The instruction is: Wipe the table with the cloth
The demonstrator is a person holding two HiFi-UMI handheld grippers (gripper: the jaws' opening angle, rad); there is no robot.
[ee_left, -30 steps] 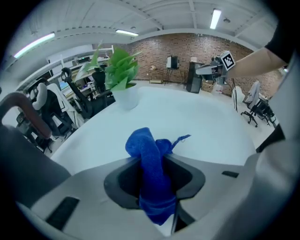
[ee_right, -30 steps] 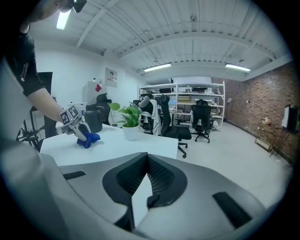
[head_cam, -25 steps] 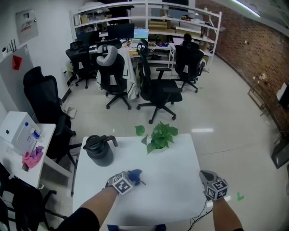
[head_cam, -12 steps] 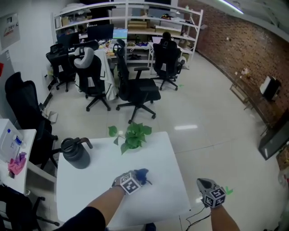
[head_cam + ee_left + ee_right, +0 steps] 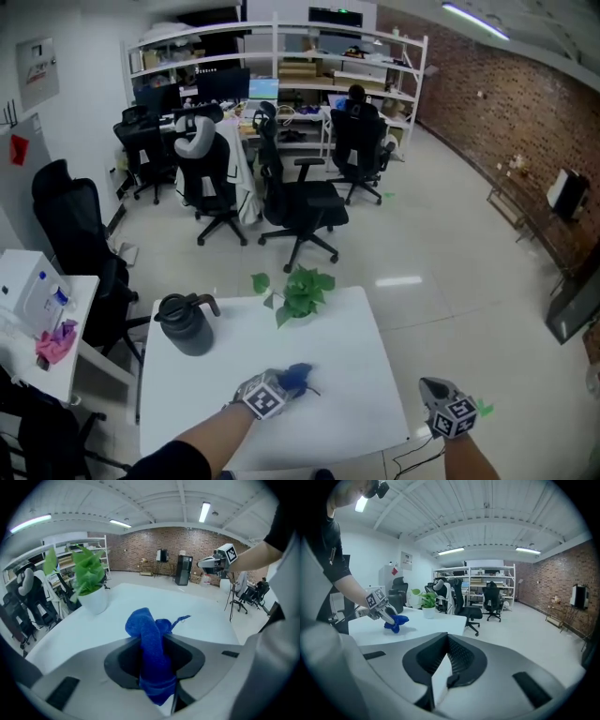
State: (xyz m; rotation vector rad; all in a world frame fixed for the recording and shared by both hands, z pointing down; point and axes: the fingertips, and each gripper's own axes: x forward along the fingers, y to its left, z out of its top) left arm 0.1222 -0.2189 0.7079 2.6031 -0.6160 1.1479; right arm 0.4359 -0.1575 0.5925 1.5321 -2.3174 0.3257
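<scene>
A blue cloth is bunched between the jaws of my left gripper, which is shut on it near the middle of the white table. In the left gripper view the cloth fills the gap between the jaws and sticks out ahead over the tabletop. The right gripper view shows the cloth touching the table under the left gripper. My right gripper hovers just off the table's right front corner, shut with nothing in it.
A potted green plant stands at the table's far edge and a black jug at its far left. A second white table with bottles stands to the left. Office chairs and shelves lie beyond.
The head view has swung about. My left gripper has slid the cloth somewhat rightward across the table. The right gripper stays off the right edge.
</scene>
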